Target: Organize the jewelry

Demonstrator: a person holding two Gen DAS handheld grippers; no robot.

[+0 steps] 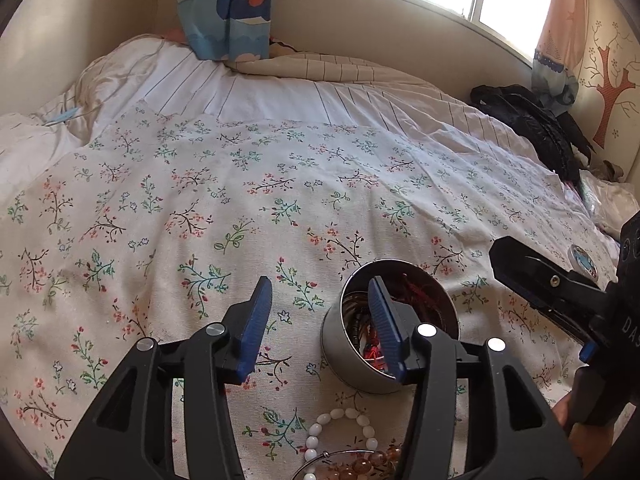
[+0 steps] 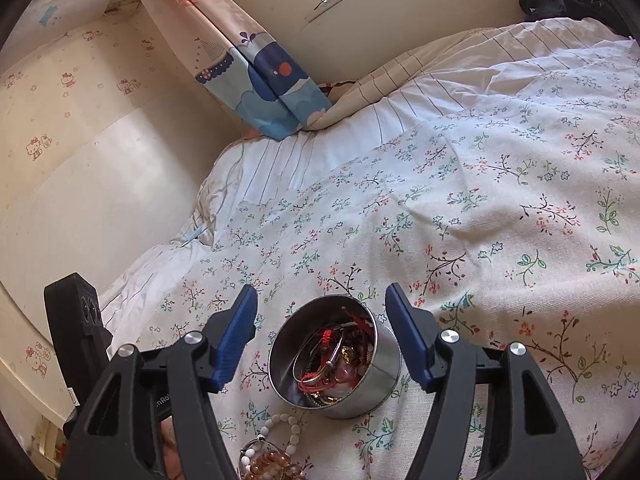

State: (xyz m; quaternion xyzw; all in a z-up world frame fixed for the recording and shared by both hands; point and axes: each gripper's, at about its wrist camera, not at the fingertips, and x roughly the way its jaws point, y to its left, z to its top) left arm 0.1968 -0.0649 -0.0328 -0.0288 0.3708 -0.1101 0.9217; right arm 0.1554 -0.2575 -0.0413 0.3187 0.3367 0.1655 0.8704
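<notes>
Grippers, left [image 1: 320, 330] and right [image 2: 322, 338], both spread, flank tin [image 2: 360, 392]; bare floral bedspread [image 2: 500, 208] beyond.

- "DAS", white letters, cut off at the frame edge, on the black body of the right gripper [image 1: 536, 280], at 3 o'clock in the left wrist view.
- "mRo", white letters, partly hidden, on the black frame of the right gripper [image 2: 320, 340], at 8 o'clock in the right wrist view.
- No other text legible; wallpaper [image 2: 68, 80] prints are cartoon figures only.
</notes>
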